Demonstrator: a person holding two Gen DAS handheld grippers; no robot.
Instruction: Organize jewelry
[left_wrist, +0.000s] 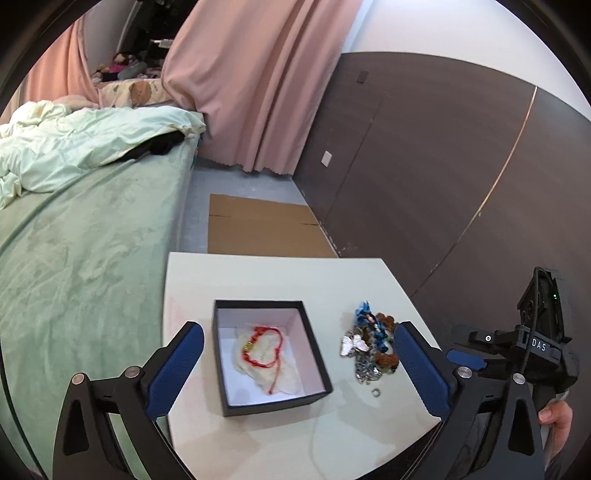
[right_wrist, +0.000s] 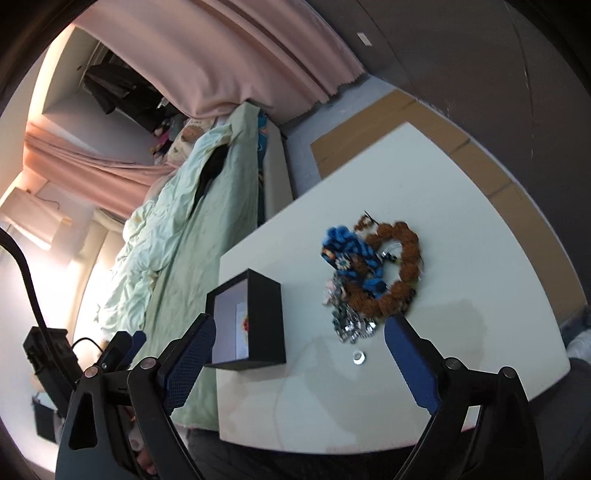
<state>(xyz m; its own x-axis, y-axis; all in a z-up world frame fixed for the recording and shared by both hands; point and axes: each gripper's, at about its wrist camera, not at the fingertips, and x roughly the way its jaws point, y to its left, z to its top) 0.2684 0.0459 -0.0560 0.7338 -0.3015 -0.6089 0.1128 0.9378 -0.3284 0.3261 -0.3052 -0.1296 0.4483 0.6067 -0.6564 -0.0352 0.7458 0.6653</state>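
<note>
1. The left gripper (left_wrist: 299, 354) hangs above the white table (left_wrist: 258, 277) with its blue pads spread wide, holding nothing.
2. Between those pads sits a square black box (left_wrist: 271, 354), open side up; its corners are turned slightly against the table's edges.
3. In the box a red bracelet (left_wrist: 262, 347) lies as a loop on a crumpled white cloth (left_wrist: 284, 380), its long axis running from near to far.
4. Just right of the box is a heap of jewelry (left_wrist: 369, 343): blue, brown and silver pieces tangled together.
5. A small silver ring (right_wrist: 359, 357) lies flat, apart from the heap on its near side.
6. The right gripper (right_wrist: 299, 350) is wide open and empty, pointing at the heap.
</note>
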